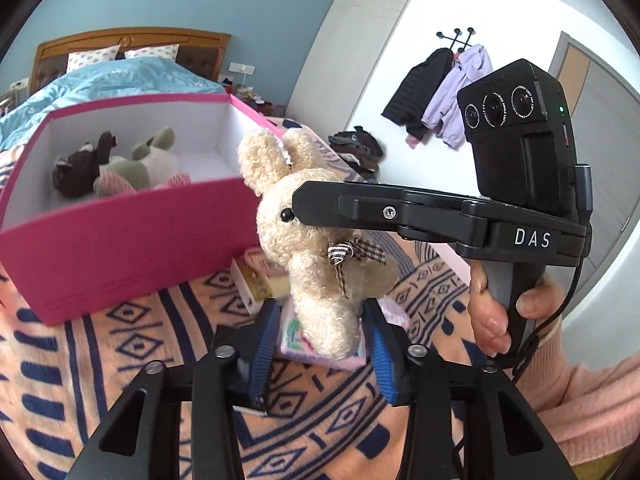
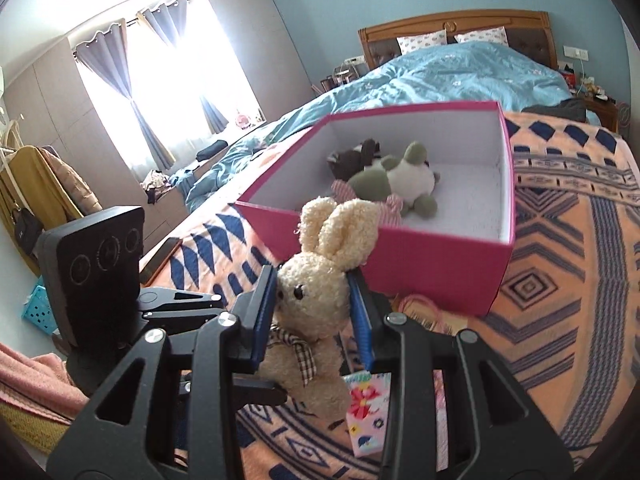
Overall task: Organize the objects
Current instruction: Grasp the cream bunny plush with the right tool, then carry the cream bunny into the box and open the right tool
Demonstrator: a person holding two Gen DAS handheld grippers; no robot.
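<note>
A cream plush rabbit (image 1: 320, 252) with a checked bow hangs above the patterned blanket. My right gripper (image 2: 314, 304) is shut on the rabbit's head (image 2: 316, 284); its black finger (image 1: 320, 200) shows in the left wrist view across the rabbit's face. My left gripper (image 1: 322, 340) is open, its blue pads on either side of the rabbit's legs, which appear free between them. An open pink box (image 2: 420, 264) stands just behind, holding a brown plush (image 2: 352, 156) and a green-and-white plush (image 2: 404, 180). The box also shows in the left wrist view (image 1: 132, 240).
Small flat printed packs (image 2: 366, 412) lie on the orange patterned blanket (image 2: 560, 280) under the rabbit; another small box (image 1: 256, 280) lies beside the pink box. A bed with blue quilt (image 2: 440, 76) is behind. Coats (image 1: 440, 92) hang on the wall.
</note>
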